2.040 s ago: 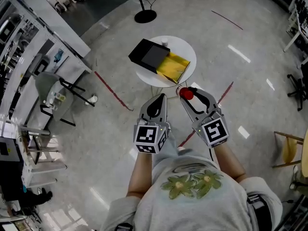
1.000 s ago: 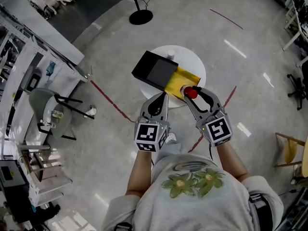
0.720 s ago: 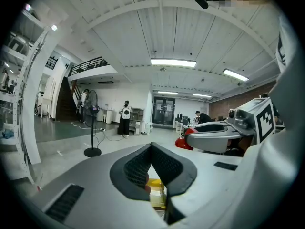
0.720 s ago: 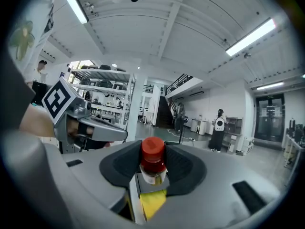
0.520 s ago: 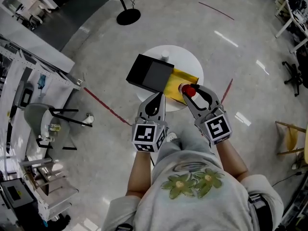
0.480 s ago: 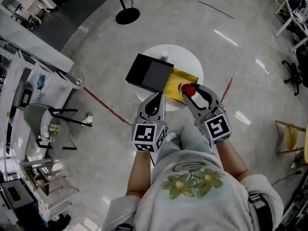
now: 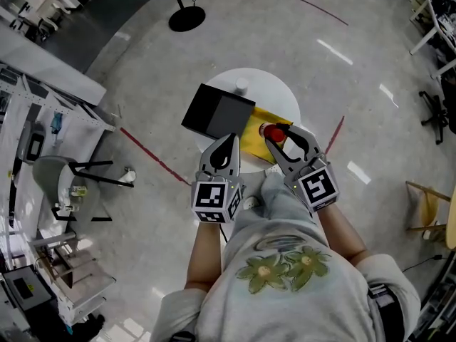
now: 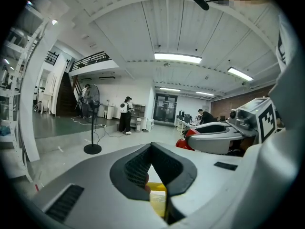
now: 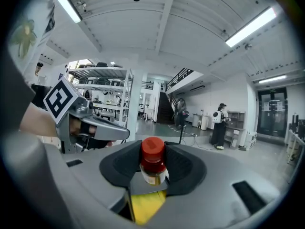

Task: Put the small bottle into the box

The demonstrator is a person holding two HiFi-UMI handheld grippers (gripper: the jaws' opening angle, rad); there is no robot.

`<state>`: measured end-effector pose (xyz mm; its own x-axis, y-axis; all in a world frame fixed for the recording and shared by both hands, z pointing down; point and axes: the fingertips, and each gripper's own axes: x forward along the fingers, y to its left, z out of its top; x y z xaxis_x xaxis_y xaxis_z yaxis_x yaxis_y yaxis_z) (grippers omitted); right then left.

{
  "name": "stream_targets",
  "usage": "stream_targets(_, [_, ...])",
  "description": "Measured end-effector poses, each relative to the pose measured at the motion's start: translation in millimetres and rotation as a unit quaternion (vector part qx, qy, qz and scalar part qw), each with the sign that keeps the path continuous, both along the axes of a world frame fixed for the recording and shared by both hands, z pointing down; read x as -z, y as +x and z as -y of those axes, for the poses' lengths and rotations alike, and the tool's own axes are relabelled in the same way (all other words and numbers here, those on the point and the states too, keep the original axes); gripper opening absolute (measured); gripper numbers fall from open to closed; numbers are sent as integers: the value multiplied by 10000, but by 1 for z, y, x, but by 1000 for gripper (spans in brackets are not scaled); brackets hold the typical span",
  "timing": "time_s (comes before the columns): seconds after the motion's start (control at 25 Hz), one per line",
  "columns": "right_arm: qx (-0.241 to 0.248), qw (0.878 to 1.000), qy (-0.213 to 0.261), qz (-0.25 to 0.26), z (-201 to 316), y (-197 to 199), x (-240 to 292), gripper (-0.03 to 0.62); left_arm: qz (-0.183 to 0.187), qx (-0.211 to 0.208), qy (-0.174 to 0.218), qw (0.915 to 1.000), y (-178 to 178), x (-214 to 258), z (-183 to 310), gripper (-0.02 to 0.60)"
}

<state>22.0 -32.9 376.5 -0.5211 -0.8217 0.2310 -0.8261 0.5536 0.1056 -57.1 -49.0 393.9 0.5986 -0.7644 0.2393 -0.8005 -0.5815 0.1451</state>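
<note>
A small bottle [image 7: 271,131] with a red cap stands upright between the jaws of my right gripper [image 7: 275,132], which is shut on it. In the right gripper view the small bottle [image 9: 153,162] shows amber contents under its cap. It hangs over the near part of the open yellow box [image 7: 254,140] on the round white table [image 7: 276,92]. The box's black lid [image 7: 217,112] lies to its left. My left gripper [image 7: 226,141] hovers at the table's near edge, jaws shut and empty. Through the left gripper [image 8: 151,148] a strip of the yellow box [image 8: 157,202] shows.
A small white cap-like object [image 7: 242,85] sits at the table's far edge. A black lamp-stand base [image 7: 187,18] stands on the floor beyond. Red tape lines [image 7: 153,155] cross the floor. Shelving [image 7: 43,70] lines the left side and a chair [image 7: 426,219] stands at the right.
Both grippers have moved forward to the table. The bottle, earlier short of the table's edge, now hangs over the yellow box. The jaws have not changed.
</note>
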Motion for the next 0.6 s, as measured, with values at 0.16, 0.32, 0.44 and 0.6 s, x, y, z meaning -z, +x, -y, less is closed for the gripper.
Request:
stream_targets(0.16, [90, 10000, -13, -12, 20, 10, 1, 152, 13, 88, 41, 10000, 9, 4, 20, 0])
stream_targets(0.32, [203, 9998, -64, -4, 39, 14, -2, 152, 33, 183, -22, 9998, 14, 0, 35, 0])
stream_targets(0.44, [280, 9995, -129, -1, 47, 16, -7, 152, 54, 248, -72, 9997, 16, -5, 43, 0])
stream_targets(0.6, [362, 9991, -208, -30, 57, 18, -16, 152, 86, 310, -135, 9994, 19, -14, 51, 0])
